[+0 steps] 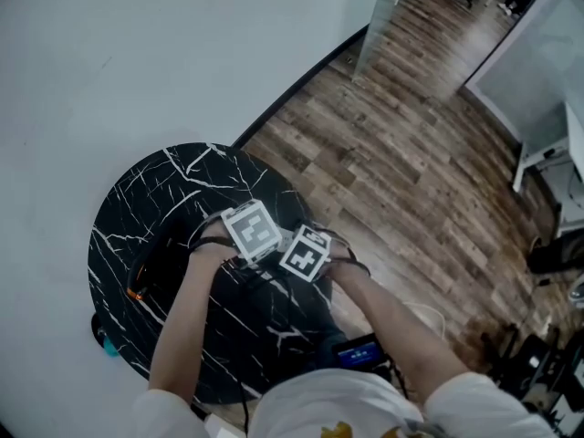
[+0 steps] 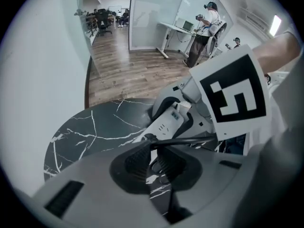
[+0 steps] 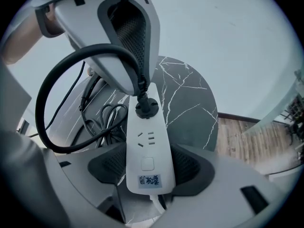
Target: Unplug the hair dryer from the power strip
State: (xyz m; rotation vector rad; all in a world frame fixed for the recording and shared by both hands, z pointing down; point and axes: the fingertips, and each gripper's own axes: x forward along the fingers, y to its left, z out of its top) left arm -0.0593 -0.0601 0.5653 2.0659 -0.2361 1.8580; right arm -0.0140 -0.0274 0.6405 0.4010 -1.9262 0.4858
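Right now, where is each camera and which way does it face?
Head view: on the head, steeply down at the marble table; both forearms show.
Left gripper view: on the left tool, down jaws shut on the plug.
Right gripper view: on the right tool, along jaws clamping the power strip.
Shared: both gripper views show the power strip and the other tool.

Likely office, desks, glass partition
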